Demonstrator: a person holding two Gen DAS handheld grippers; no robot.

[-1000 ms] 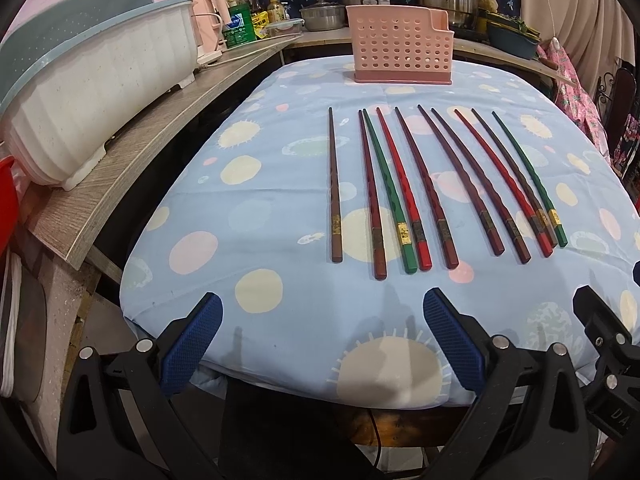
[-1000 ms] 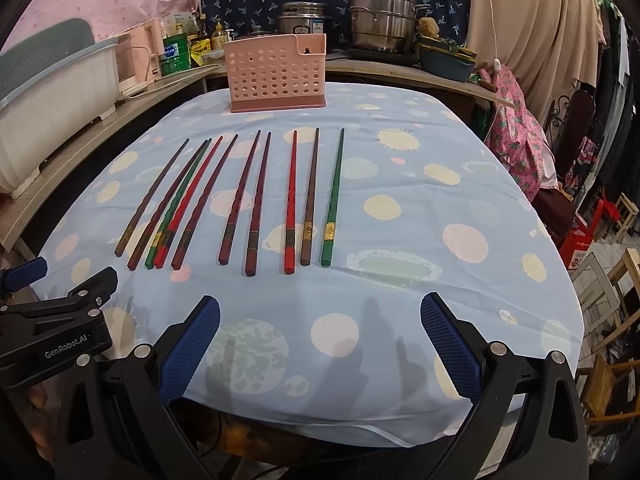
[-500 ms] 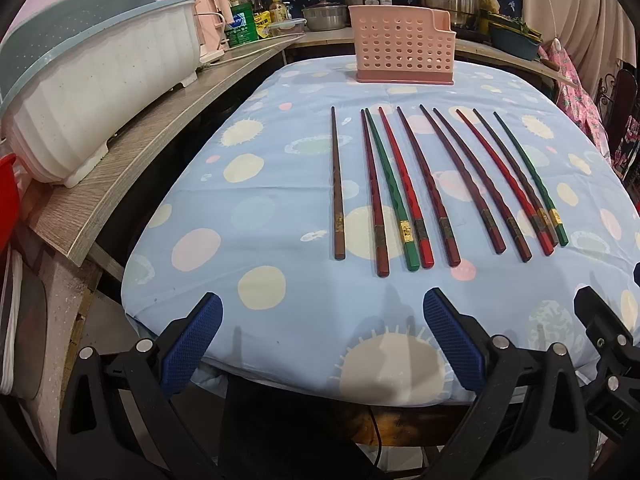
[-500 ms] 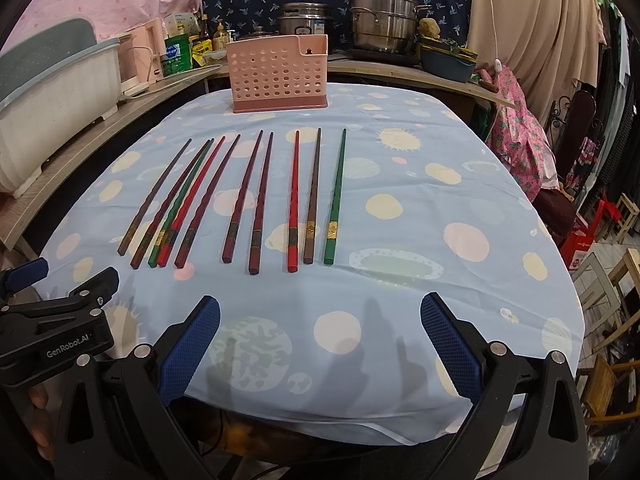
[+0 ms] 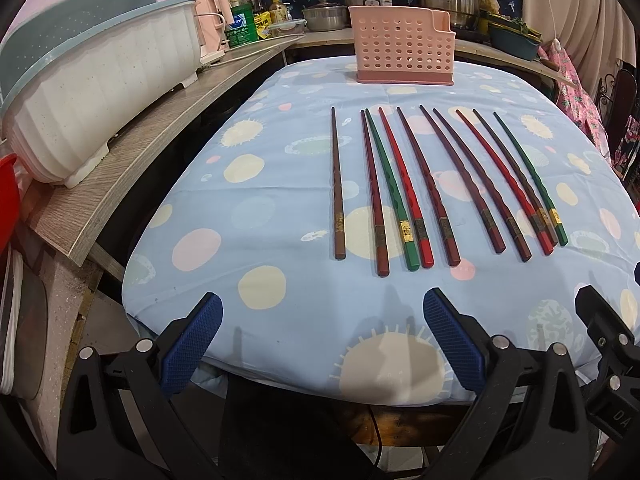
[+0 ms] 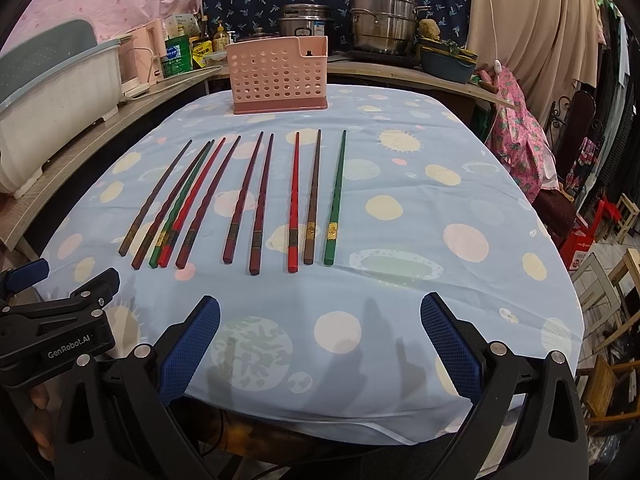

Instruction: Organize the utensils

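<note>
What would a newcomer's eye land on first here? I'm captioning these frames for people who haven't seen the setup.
First, the row of chopsticks in red, green and brown, lying side by side across the middle of the blue dotted tablecloth. Behind their tips, at the table's far end, stands the pink perforated utensil holder. Nearest the cameras, the left gripper and right gripper are open over the table's near edge, holding nothing.

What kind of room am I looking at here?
Most likely a home kitchen or dining corner. Steel pots stand on the back counter, a dish rack sits on the side shelf, and chopsticks lie in a row on the cloth-covered table before a pink utensil holder.
</note>
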